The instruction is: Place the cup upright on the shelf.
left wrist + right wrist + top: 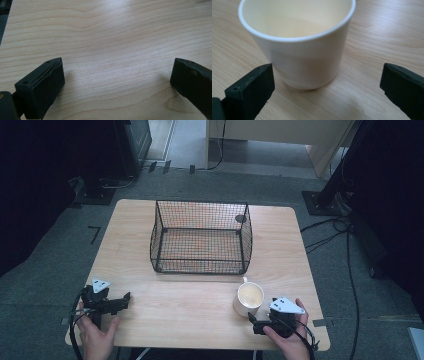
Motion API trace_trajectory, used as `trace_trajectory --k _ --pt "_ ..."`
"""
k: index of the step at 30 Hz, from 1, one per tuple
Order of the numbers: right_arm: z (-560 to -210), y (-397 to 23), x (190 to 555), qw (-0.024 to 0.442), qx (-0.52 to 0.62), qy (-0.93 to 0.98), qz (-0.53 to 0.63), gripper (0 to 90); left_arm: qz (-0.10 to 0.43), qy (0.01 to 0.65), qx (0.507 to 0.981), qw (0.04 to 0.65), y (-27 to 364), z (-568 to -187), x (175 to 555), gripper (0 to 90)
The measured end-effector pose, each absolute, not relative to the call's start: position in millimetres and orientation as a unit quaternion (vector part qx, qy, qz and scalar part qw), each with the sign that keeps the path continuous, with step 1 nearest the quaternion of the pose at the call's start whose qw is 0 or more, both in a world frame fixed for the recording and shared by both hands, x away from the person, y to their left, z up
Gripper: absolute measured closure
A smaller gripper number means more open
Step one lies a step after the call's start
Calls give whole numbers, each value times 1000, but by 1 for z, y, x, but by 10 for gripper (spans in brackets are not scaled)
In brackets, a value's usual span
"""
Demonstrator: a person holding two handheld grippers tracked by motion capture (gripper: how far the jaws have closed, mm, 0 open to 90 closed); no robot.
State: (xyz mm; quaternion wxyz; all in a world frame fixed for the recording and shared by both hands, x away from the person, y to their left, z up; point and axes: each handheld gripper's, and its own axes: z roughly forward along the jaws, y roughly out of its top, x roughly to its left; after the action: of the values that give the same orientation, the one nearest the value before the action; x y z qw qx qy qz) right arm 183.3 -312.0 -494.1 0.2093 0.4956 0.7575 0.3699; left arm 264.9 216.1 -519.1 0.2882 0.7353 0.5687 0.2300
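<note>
A cream-white mug (248, 299) stands upright on the wooden table (190, 295), toward the person's right, just in front of the black wire basket (201, 237) that sits open-topped in the middle of the tabletop. The mug looks empty, and a small handle pokes out from its far side, toward the basket. The right gripper (256, 324) is low at the table's near edge, just beside the mug and aimed at it; in the right gripper view its jaws are spread wide, one on either side of the mug's lower wall (304, 60), neither touching it — the spread looks chosen to clear the body of the cup, so that closing would pinch it across its width rather than by the handle. The approach from the near side probably makes sense for the same reason: the handle is turned away, leaving a smooth, round wall to clamp. The left gripper (125, 300) rests well apart on the other side of the table, pointing inward over bare wood; the left gripper view shows its jaws wide apart too, with nothing between them — it seems parked out of the way, leaving the path between mug and basket free. Judging by the layout, the work in hand is taking hold of the mug, likely to lift it into the basket; the grasp is not yet made.
</note>
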Motion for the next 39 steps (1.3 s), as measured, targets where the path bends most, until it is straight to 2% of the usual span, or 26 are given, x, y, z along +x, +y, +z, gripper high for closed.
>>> trace_trajectory --k 14,20,28,39 --pt "-495 -291 191 208 492 745 400 0 230 569 735 288 216 -519 265 0" --pt "-497 -283 198 232 502 730 401 0 230 569 735 288 216 -519 265 0" --pt "-500 -273 202 254 502 722 404 52 230 569 735 288 216 -519 265 0" --pt "-499 -275 203 254 507 710 417 95 230 569 735 288 216 -519 265 0"
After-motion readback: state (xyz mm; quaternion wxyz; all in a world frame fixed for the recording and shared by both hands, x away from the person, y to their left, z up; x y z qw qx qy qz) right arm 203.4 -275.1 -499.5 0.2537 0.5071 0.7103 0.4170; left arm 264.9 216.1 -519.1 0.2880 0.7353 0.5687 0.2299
